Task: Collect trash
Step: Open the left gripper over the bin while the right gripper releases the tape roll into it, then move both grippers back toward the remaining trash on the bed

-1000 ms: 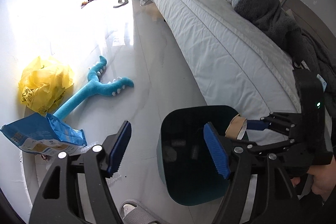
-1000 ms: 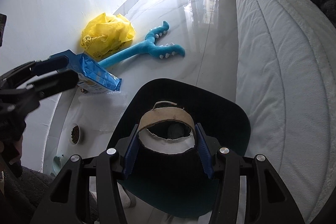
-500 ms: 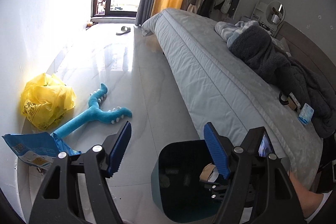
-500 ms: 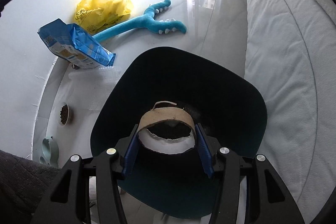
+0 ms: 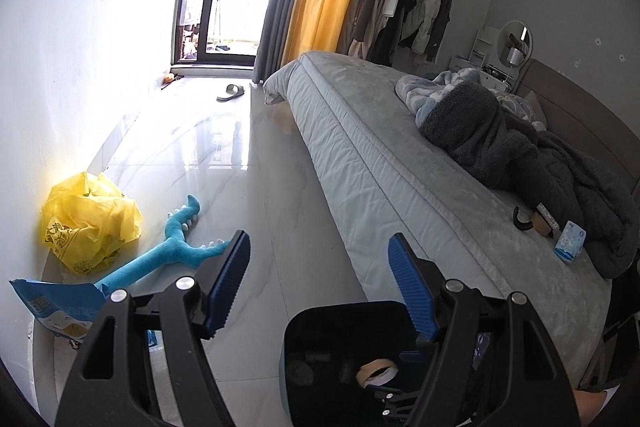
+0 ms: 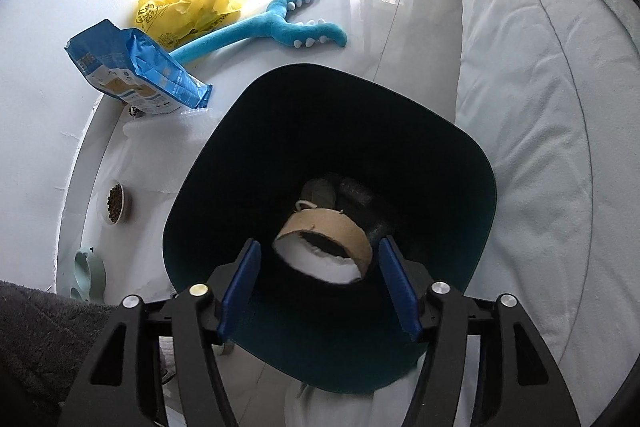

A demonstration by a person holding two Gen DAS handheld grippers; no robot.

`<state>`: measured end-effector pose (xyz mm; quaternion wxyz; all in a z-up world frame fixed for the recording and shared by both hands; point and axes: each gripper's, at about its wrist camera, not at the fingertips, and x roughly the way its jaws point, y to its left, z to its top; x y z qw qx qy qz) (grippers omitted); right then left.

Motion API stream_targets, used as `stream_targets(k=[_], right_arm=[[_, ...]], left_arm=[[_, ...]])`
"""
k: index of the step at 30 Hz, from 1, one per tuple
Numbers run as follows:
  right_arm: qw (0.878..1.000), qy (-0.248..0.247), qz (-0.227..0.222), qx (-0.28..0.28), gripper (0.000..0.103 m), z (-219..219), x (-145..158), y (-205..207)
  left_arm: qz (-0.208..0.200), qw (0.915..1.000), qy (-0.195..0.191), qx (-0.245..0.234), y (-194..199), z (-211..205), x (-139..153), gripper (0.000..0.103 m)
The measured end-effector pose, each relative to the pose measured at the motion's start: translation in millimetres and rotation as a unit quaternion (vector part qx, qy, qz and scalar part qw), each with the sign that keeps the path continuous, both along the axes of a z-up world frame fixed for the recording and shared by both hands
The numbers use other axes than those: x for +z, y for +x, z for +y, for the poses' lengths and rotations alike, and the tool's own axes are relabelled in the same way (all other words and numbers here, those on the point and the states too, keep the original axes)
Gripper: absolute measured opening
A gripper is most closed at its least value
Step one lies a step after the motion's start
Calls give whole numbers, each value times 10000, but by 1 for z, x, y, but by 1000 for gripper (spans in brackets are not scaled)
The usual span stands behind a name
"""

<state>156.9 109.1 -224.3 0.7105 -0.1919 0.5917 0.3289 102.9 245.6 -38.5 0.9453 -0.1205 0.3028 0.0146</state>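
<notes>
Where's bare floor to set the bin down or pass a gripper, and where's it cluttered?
Free: the glossy floor strip between the bed and the blue plush toy, running up to the slipper.

Crowded: along the wall, where the yellow bag, blue pouch, food bowl and green dish sit. The dark bin stands close beside the bed.

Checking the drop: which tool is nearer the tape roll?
Right. The right tool is open around the tape roll inside the bin; the left tool is above.
</notes>
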Motion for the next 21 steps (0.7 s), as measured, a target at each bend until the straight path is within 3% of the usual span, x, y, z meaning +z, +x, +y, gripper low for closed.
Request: stream_targets(k=[14,21], right_arm=[[9972,717,-226,51,69,-30,46,-7],[9904,979,-970,70,72,-53,85,-11]], left_arm=[[-432,9990,-80,-58,9,-41,33,76],[-612,9980,-71,-137,15,-64,44,83]])
